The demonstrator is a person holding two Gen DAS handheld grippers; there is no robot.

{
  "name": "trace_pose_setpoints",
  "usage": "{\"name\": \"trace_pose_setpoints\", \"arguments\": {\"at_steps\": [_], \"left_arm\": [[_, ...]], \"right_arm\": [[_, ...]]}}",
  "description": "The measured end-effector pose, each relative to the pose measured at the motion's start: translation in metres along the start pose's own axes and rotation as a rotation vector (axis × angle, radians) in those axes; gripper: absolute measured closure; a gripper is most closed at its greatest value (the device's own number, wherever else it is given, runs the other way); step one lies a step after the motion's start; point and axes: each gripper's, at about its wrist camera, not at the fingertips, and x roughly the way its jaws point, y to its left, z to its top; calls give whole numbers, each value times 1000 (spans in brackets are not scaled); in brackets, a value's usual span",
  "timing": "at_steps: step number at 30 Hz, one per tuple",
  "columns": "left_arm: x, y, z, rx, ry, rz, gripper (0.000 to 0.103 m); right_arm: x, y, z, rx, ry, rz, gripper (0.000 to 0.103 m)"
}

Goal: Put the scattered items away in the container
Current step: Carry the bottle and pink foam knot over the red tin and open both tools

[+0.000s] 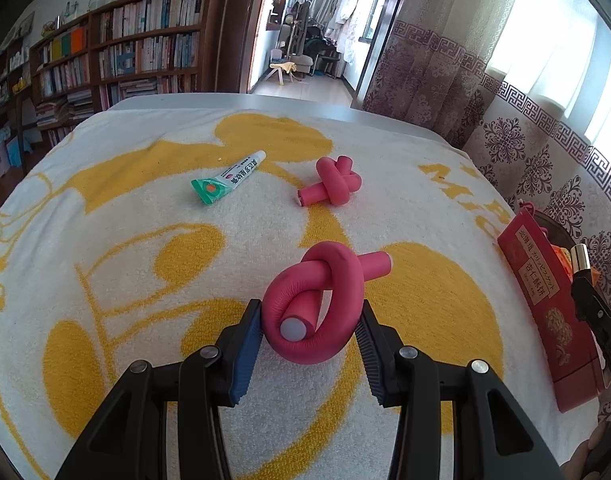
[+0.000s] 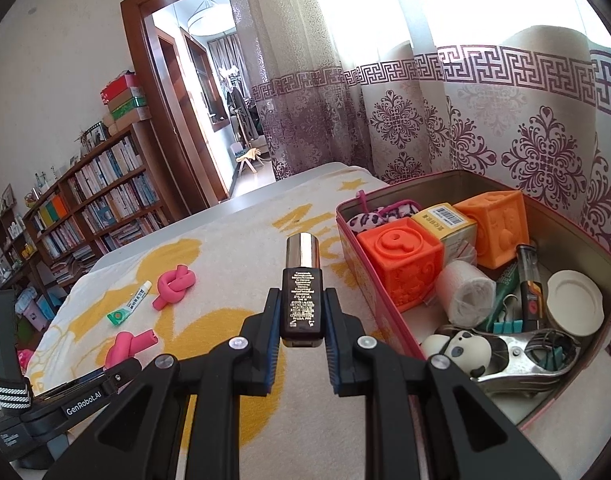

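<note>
The small dark glass bottle with a gold cap stands upright between the pads of the right gripper, which is clamped on its lower body, above the towel and just left of the open red metal tin. The tin is crowded with orange blocks and a steel clamp; the bottle may strike them or tip on release. The grip sits low on smooth glass, so the bottle can slip. The left gripper is closed on the near knotted pink foam roller, which rests on the yellow-and-white towel; soft foam can squirm free on lifting. A second pink knot and a green-and-white tube lie farther off.
</note>
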Motion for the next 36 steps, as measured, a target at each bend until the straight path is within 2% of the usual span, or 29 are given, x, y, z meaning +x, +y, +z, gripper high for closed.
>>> {"name": "trace_pose_setpoints", "arguments": {"at_steps": [9, 12, 15, 20, 24, 28, 33, 35, 36], "left_arm": [[-6, -7, -1, 24, -15, -13, 56], [-9, -12, -2, 41, -23, -27, 56], [-8, -13, -2, 45, -20, -34, 56], [-9, -14, -2, 40, -25, -34, 56], [-10, -18, -2, 47, -26, -34, 56], [-18, -29, -2, 77, -39, -52, 56], [-38, -59, 3, 132, -59, -132, 56], [-45, -75, 4, 165, -61, -166, 56], [-48, -84, 5, 183, -64, -181, 56]], "right_arm": [[-31, -3, 3, -42, -84, 4, 81], [-42, -20, 19, 12, -95, -1, 81], [-49, -46, 40, 69, -98, -44, 81], [-56, -93, 60, 77, -41, -124, 81], [-52, -122, 54, 95, 44, -118, 81], [-43, -132, 41, 77, 105, -126, 81], [-38, -139, 38, 70, 119, -121, 80], [-41, -143, 39, 90, 105, -116, 72], [-42, -144, 40, 101, 97, -112, 59]]}}
